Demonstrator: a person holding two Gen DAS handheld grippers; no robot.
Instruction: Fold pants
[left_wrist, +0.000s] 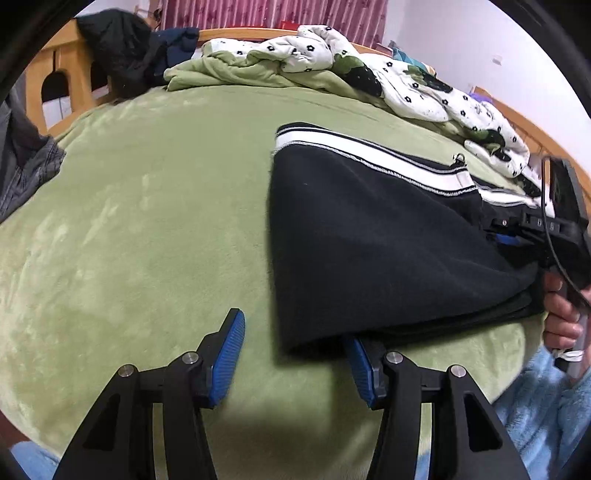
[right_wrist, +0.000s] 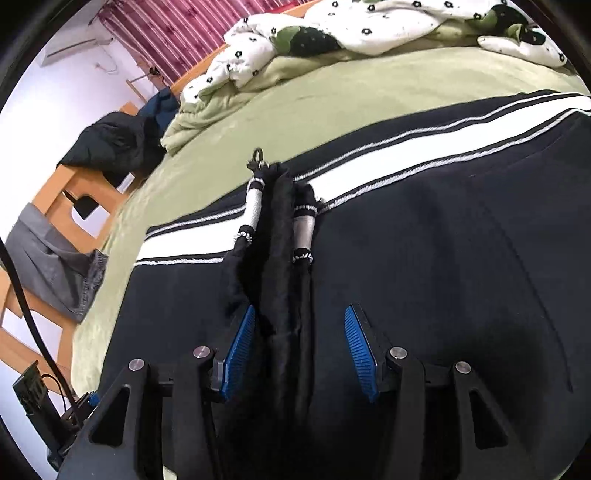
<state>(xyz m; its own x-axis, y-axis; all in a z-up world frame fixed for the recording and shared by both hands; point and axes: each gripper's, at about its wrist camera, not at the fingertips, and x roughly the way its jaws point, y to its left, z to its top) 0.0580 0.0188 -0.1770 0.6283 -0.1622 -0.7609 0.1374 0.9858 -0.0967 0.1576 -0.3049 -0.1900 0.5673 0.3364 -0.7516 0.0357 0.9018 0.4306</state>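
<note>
Currently black pants (left_wrist: 369, 236) flat on green blanket (left_wrist: 147, 221), left gripper (left_wrist: 295, 354) parted at hem, right gripper (right_wrist: 299, 350) parted, bunched fabric between, unpinched.

Black pants (left_wrist: 369, 236) with a broad white side stripe edged in thin white lines, lay folded over on a green bed blanket, dark fuzzy inner side up in places, a bunched ridge of fabric with a metal ring standing upright

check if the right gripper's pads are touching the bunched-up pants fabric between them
Cannot tell. In the right wrist view the bunched fold of the pants stands between the right gripper pads: bare of the right pad, no clear gap at the left.
</note>
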